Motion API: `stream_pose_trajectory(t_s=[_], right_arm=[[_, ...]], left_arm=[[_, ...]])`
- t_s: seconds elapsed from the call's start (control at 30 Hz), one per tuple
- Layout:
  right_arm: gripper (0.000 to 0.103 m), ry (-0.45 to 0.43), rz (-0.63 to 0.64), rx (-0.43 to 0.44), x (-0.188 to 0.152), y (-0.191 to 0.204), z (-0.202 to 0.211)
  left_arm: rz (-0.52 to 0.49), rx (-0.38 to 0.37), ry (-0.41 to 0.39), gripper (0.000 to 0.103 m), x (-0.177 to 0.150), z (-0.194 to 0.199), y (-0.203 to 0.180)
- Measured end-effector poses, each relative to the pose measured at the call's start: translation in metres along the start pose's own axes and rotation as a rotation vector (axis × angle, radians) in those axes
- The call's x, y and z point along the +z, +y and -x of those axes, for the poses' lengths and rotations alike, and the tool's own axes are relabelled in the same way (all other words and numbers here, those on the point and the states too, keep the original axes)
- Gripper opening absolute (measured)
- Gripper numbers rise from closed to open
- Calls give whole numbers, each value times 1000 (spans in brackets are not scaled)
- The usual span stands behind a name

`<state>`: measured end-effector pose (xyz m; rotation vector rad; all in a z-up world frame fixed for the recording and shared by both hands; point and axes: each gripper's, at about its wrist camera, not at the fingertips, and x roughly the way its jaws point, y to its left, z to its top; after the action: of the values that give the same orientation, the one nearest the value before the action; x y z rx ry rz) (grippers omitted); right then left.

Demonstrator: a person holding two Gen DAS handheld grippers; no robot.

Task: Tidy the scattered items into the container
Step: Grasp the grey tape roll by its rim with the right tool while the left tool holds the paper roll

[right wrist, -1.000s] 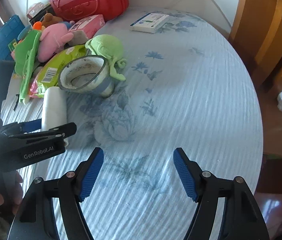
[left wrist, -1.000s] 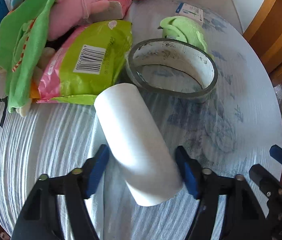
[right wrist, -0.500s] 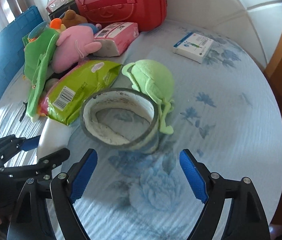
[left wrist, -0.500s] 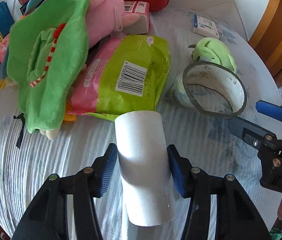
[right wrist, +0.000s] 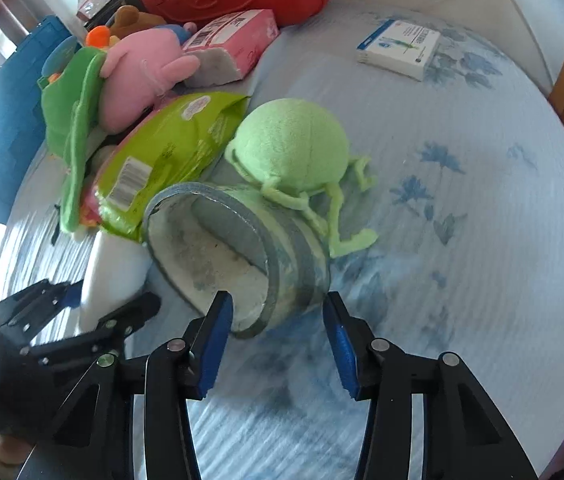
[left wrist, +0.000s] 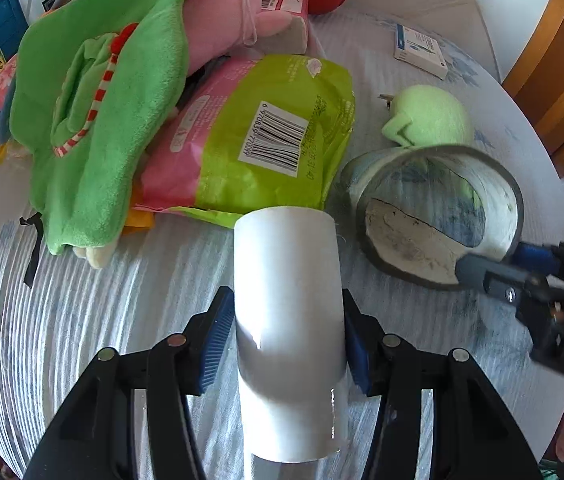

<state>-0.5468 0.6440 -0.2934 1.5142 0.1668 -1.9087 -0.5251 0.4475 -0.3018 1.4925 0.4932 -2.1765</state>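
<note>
White roll [left wrist: 288,312] at lower centre of left view, clamped between pads of left gripper [left wrist: 286,340]. Tape ring [right wrist: 238,256] at centre of right view, tilted on cloth [right wrist: 462,240], wall between closing jaws of right gripper [right wrist: 278,336]; contact unclear. Green plush [right wrist: 294,152] just behind ring.

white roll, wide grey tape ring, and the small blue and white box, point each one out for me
white paper roll [left wrist: 286,280], left wrist view, on its curved side between the fingers
wide grey tape ring [right wrist: 294,248], right wrist view, on its outer band
small blue and white box [right wrist: 400,48], right wrist view, on its top face
</note>
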Motion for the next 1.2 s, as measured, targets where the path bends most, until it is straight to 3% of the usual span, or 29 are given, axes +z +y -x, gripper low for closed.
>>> stream_pose_trajectory(t_s=[0.07, 0.13, 0.33, 0.53, 0.67, 0.83, 0.87, 0.9, 0.97, 1.07, 1.13, 1.2], right_arm=[[48, 46, 8, 53, -10, 7, 0], [51, 60, 44, 51, -20, 17, 1], [71, -53, 108, -118, -25, 21, 19], [71, -186, -29, -107, -5, -8, 44], [67, -142, -37, -114, 12, -7, 30], [67, -156, 89, -158, 8, 21, 25], [62, -139, 62, -151, 11, 17, 19], [49, -109, 9, -123, 15, 9, 12], [32, -26, -153, -36, 20, -14, -5], [32, 26, -281, 68, 14, -31, -10], [32, 92, -392, 198, 3, -41, -17], [32, 136, -477, 271, -9, -47, -21]], left_arm=[[7, 4, -2, 51, -1, 2, 3], [10, 9, -5, 51, -3, 4, 5], [15, 5, 1, 51, -12, 7, 12], [30, 5, -5, 51, -17, 5, 15], [29, 13, -8, 51, -14, 1, 12], [23, 19, -29, 50, -8, -2, 7], [22, 19, -31, 49, -8, -2, 6], [25, 18, -32, 49, -8, -2, 7], [30, 10, -28, 49, -7, -2, 8], [53, -13, -25, 49, -6, 0, 14], [54, -19, -27, 49, -5, 2, 15], [56, -24, -33, 49, -4, 5, 14]])
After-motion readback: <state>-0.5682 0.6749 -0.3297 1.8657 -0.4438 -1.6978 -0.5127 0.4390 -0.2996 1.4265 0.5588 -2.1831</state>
